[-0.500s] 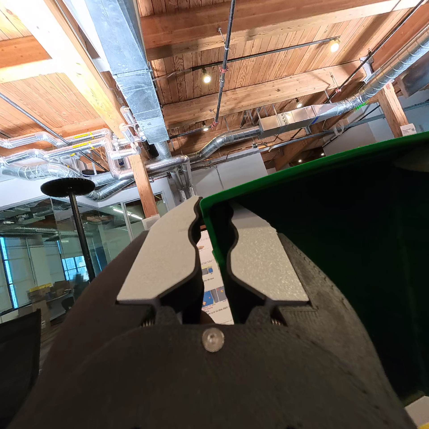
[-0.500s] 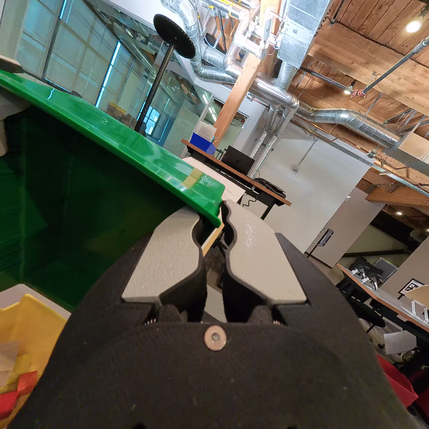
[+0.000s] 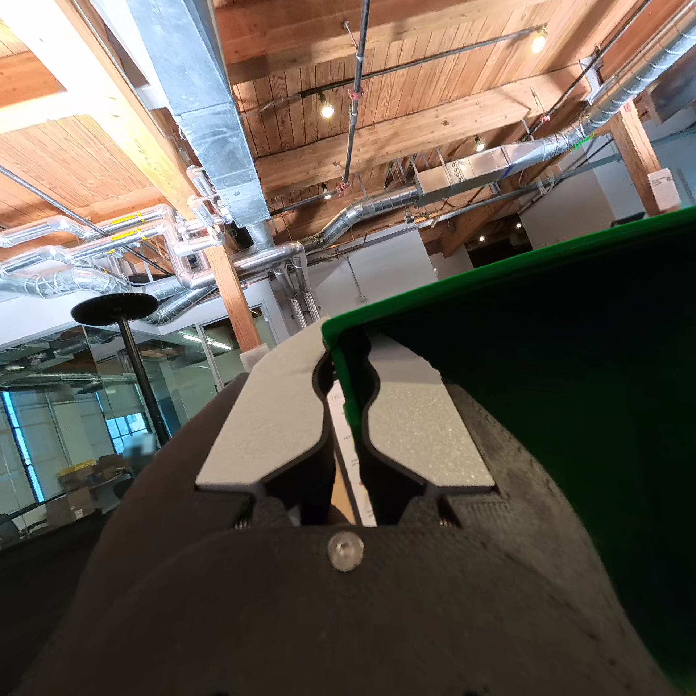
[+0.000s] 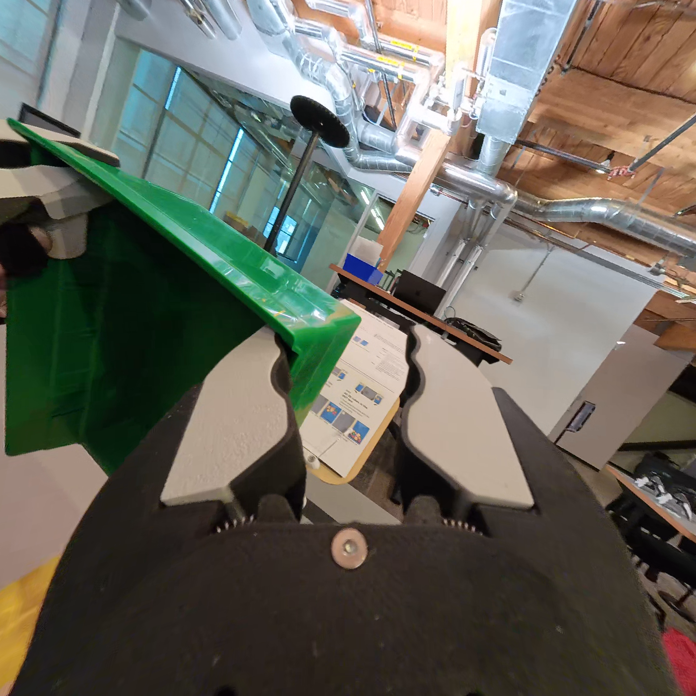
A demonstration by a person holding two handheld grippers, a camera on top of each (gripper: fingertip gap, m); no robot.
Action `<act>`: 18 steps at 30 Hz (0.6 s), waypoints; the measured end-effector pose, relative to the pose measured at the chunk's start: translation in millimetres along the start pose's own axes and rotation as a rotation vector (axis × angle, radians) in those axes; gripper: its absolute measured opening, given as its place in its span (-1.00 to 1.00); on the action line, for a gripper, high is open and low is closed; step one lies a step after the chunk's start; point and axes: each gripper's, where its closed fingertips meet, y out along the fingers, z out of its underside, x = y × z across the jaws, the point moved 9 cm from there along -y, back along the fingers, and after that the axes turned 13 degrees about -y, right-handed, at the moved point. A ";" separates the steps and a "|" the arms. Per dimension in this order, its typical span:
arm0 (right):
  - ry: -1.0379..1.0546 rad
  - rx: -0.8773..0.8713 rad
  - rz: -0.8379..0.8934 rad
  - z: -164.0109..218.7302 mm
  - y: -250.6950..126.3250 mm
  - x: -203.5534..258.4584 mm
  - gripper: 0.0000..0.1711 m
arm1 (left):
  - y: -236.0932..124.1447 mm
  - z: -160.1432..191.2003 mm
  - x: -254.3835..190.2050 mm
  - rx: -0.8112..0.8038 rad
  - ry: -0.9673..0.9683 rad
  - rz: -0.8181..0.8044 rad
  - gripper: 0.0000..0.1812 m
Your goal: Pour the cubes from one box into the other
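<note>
The green box (image 3: 527, 376) is held up and tipped, its dark inside facing the left wrist view. My left gripper (image 3: 344, 339) is shut on its rim at one corner. In the right wrist view the green box (image 4: 113, 339) hangs at the left, with the left gripper (image 4: 49, 188) clamped on its far end. My right gripper (image 4: 344, 335) is open. One finger is inside the near corner, the other stands apart from the wall. A yellow box (image 4: 22, 610) shows blurred at the bottom left, below the green one. No cubes are visible.
A white table (image 4: 37, 508) lies under the boxes. A printed sheet on a wooden board (image 4: 361, 395) stands behind the box corner. A desk with a laptop (image 4: 418, 293), a black pole lamp (image 4: 320, 120) and something red (image 4: 678, 655) are farther off.
My right gripper has opened and let go of the green box's rim. The left gripper stays shut on the box. The right wrist view has swung right.
</note>
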 end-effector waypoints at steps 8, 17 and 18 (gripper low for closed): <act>0.051 -0.123 -0.190 -24.2 0.1 16.3 -0.32 | -13.5 -20.7 45.1 0.119 0.142 -0.012 -0.90; 0.377 0.197 -0.365 34.7 7.2 4.6 -0.40 | -52.4 15.5 131.5 0.473 0.201 -0.076 -0.94; 0.398 0.238 -0.370 44.6 6.9 4.7 -0.40 | -55.5 24.2 142.7 0.537 0.172 -0.081 -0.94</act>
